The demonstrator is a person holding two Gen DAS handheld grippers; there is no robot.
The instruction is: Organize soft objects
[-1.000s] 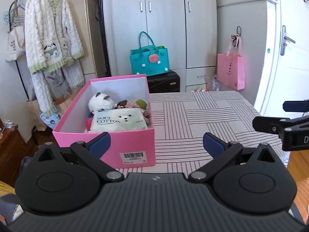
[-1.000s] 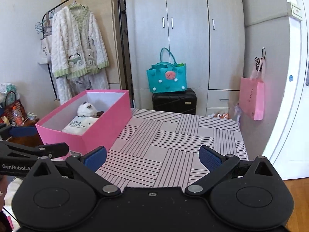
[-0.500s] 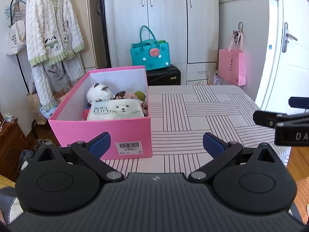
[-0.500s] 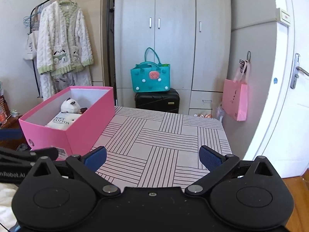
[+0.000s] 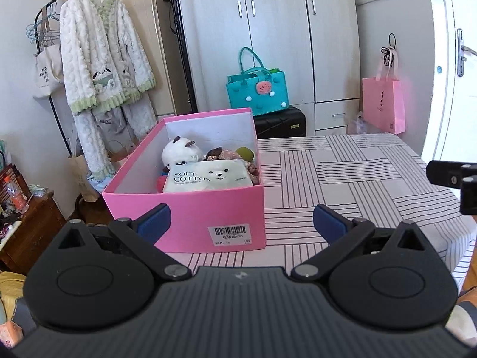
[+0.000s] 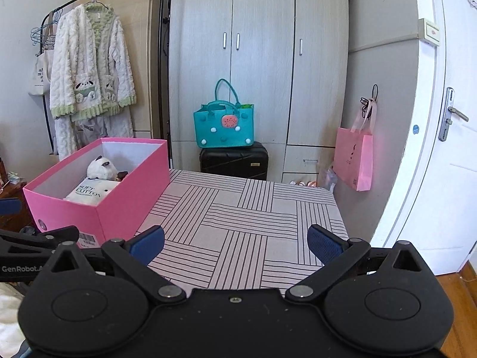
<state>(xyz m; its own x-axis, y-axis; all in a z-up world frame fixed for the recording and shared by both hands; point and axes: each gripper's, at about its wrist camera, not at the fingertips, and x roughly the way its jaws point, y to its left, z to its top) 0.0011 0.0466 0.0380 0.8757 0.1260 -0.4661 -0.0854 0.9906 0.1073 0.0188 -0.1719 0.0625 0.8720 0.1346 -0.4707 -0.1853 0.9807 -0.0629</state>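
A table (image 5: 342,179) with a striped cloth fills the middle. The pink box (image 5: 190,208) sits at its left side, soft toys (image 5: 182,152) inside. The left gripper (image 5: 241,223) and right gripper (image 6: 235,243) are both wide apart, holding nothing.

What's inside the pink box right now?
Inside the pink box: a white plush toy at the back, a white "Soft Cotton" pack lying in front, with brown floral fabric and something green behind. Whatever lies under the pack is mostly hidden.
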